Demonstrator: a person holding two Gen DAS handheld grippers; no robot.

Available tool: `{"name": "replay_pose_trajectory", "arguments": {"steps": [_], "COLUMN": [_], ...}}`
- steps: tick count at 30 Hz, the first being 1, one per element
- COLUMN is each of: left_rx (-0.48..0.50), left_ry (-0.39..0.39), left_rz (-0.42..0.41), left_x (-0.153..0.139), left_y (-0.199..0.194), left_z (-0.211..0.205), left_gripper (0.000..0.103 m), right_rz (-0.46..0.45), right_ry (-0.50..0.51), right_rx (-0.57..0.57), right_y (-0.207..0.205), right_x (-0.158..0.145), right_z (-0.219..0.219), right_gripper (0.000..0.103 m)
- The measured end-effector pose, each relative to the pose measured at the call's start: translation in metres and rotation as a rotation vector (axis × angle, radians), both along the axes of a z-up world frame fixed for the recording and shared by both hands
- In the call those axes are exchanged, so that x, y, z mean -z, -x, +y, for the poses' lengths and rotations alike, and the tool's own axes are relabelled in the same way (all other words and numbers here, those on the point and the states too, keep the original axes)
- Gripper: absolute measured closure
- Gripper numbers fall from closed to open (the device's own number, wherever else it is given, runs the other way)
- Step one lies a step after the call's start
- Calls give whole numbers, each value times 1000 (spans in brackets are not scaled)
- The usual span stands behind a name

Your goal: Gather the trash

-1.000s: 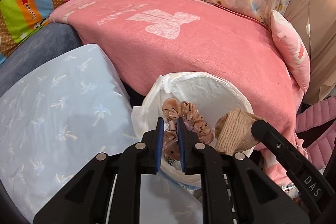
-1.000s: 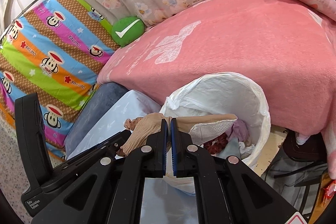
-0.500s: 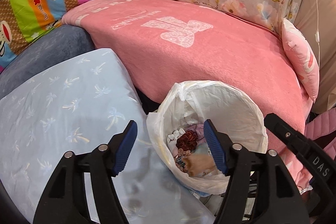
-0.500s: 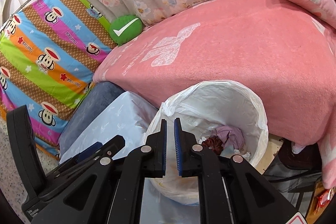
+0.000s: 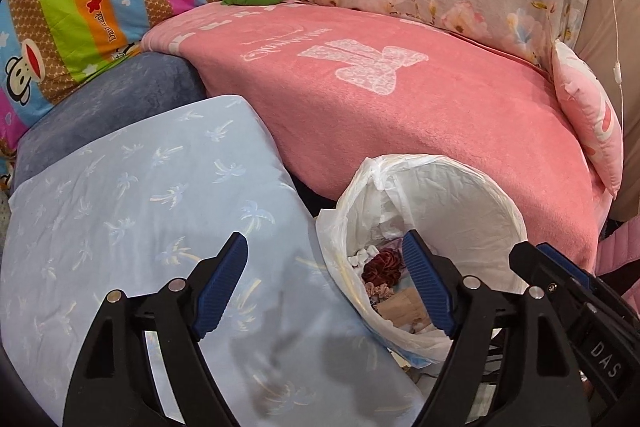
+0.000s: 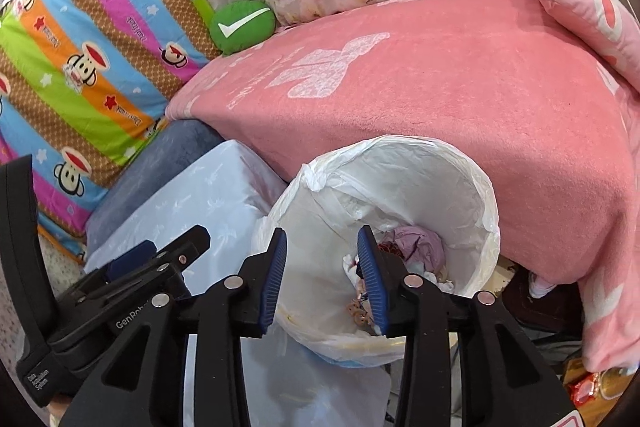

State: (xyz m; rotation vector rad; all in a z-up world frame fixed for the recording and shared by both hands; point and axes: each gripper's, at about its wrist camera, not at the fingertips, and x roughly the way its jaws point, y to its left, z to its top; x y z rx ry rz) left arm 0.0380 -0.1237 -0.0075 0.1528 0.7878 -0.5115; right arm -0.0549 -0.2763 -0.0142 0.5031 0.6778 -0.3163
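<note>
Beside the pink blanket (image 5: pixel 420 131) stands our lined trash bin (image 6: pixel 476 187), holding scrunchies (image 5: pixel 382 263) and crumpled scraps. Over it we hold the left gripper (image 5: pixel 326 287) and right gripper (image 6: pixel 322 277), both spread wide and empty; we should lift clear without snagging the liner. The bin's base is hidden.

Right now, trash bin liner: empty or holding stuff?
Holding stuff. Inside the white bin liner lie a maroon scrunchie, a beige fabric piece and a crumpled lilac item. Well below the rim.
</note>
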Motion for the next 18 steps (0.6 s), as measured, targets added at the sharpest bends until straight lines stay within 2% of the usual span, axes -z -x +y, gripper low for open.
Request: {"name": "replay_pose_trajectory", "arguments": {"steps": [7, 11, 18], "left_rx": [-20, -29, -45], "left_ry": [-23, -27, -34], "left_rz": [-20, -14, -10], "left_x": [1, 2, 0], "left_y": [7, 10, 17], "left_z": [7, 11, 17], "left_gripper": [19, 18, 15], "right_rz": [59, 92, 115], "right_ry": [123, 160, 191], "right_rx": [-14, -20, -16], "right_y": [7, 11, 18], "right_x": [-4, -3, -4], "right_z": [14, 19, 25], "right_gripper": [57, 56, 47]}}
